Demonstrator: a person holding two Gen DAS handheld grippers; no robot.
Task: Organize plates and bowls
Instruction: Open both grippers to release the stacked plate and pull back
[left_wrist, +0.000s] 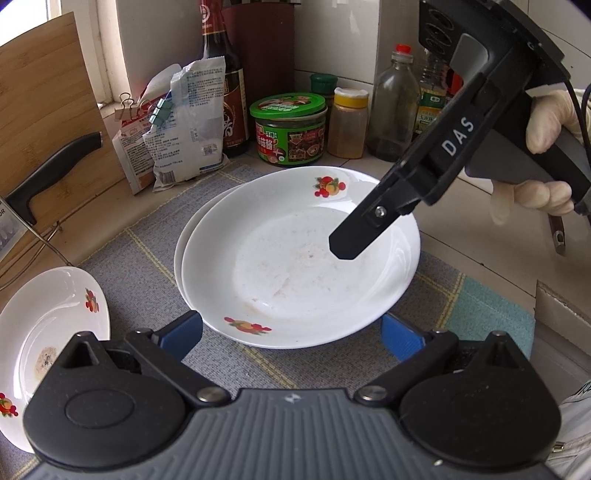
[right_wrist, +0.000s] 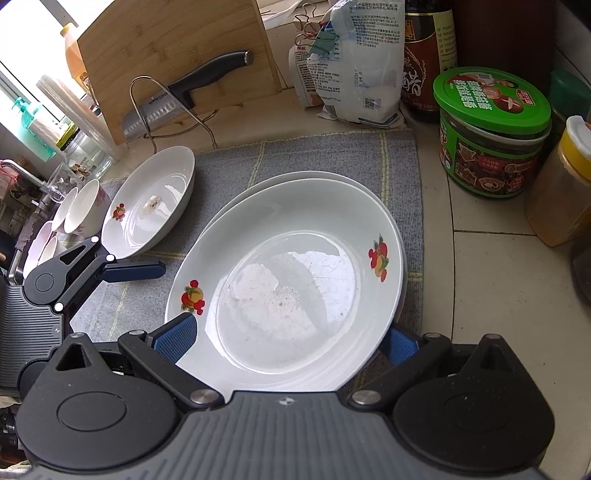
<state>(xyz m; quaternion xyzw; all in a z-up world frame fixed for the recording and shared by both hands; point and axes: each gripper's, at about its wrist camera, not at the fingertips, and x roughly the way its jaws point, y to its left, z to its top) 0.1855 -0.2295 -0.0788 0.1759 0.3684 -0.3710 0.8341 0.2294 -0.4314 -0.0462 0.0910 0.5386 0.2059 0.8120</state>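
White porcelain fills the middle of both views: a top plate (left_wrist: 299, 258) with fruit prints sits nested on a lower plate (left_wrist: 183, 240), of which only a thin crescent of rim shows at the left edge of the stack. The stack rests on a grey woven mat (left_wrist: 155, 243). A pale, patchy film covers the top plate's well; whether it is residue or glare is hard to tell.

At the lower left of the left wrist view, a third plate (left_wrist: 48, 332) is cut off by the frame edge and partly hidden behind the left gripper (left_wrist: 291, 336). It has a small brownish smear in its well. In the right wrist view, several small bowls (right_wrist: 79, 206) crowd the far left, blurred and overlapping, so their count is unclear.

The left gripper's blue pads stand wide apart at the stack's near rim, not touching it. The right gripper (right_wrist: 286, 334) also has its jaws spread, straddling the stack's near edge; whether its pads touch the plate cannot be told. A gloved hand (left_wrist: 546, 122) holds the right gripper's handle at the upper right.

Behind the mat stand a green-lidded jar (left_wrist: 290, 129) of dark paste, a yellow-capped jar (left_wrist: 349, 123) of tan powder, a clear bottle (left_wrist: 393, 107) nearly empty, a dark sauce bottle (left_wrist: 221, 88), clipped bags (left_wrist: 184, 125), and a knife (right_wrist: 177, 98) against a wooden board (right_wrist: 177, 48).
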